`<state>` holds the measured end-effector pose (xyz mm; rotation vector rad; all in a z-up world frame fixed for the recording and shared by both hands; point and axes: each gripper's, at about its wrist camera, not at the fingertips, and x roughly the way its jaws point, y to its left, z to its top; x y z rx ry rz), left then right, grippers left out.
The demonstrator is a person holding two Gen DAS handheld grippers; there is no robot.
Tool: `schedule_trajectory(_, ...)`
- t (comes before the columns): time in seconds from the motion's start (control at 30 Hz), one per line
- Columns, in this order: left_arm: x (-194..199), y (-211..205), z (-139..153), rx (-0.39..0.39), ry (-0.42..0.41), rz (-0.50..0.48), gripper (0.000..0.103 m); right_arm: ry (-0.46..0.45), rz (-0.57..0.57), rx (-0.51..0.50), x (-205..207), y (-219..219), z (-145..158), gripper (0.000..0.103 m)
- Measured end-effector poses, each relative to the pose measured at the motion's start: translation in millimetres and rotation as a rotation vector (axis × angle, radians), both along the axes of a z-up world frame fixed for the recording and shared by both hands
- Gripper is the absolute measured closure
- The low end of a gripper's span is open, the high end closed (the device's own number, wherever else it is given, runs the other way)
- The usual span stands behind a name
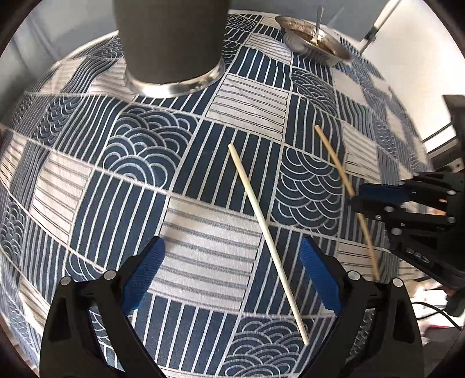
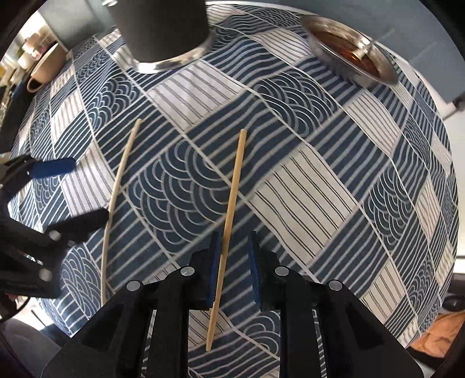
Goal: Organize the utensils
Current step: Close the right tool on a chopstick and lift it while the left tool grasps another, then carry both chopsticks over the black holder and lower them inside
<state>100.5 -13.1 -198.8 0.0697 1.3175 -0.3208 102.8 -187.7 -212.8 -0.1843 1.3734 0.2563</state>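
Observation:
Two pale wooden chopsticks lie on the blue and white patterned tablecloth. One chopstick (image 1: 266, 229) (image 2: 117, 200) lies between the wide-open jaws of my left gripper (image 1: 232, 258), nearer the right finger, untouched. The other chopstick (image 2: 229, 215) (image 1: 334, 157) runs between the blue pads of my right gripper (image 2: 234, 241), which stands partly open around it; the stick lies against the left pad, with a gap to the right pad. In the left wrist view the right gripper (image 1: 356, 193) shows at the right. A dark grey cylindrical holder (image 1: 171, 40) (image 2: 162, 29) with a shiny base stands at the far side.
A metal bowl (image 1: 314, 37) (image 2: 348, 55) with brown residue and a spoon (image 1: 318, 21) stands at the far right. A beige cup (image 2: 43, 69) lies beyond the table's left edge. The table's edges curve away on both sides.

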Motion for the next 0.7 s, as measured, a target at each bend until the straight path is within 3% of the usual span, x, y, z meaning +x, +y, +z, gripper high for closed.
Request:
schedule_trajectory(0.07,1,-7,-2,0.042,-0.002,-0.008,0.011,-0.007,0.009,-0.005,-3,-5,1,0.086)
schedule_trajectory(0.13,-2,-19,-4,0.140,-0.017,-0.025,0.015,-0.013,0.013,-0.010,-5,-5,2,0.086)
schedule_trajectory(0.3,-6,-18,1,0.152,-0.024,-0.034,0.033,-0.002,-0.008,0.004,-9,-4,0,0.087)
schedule_trajectory(0.4,-10,-13,5,0.155,-0.003,-0.077,0.058,-0.002,-0.005,0.001,-3,3,-1,0.094)
schedule_trajectory(0.43,-10,-8,5,0.151,0.007,-0.077,0.073,-0.003,-0.005,0.003,2,8,-4,0.098)
schedule_trajectory(0.47,-9,0,6,0.139,0.028,-0.061,0.096,0.000,-0.008,0.022,3,3,-4,0.098)
schedule_trajectory(0.6,-5,47,7,-0.007,0.151,0.068,0.098,0.040,-0.058,0.114,9,-16,-3,0.099)
schedule_trajectory(0.7,-6,67,13,-0.027,0.149,0.127,0.099,0.034,-0.086,0.198,10,-26,8,0.099)
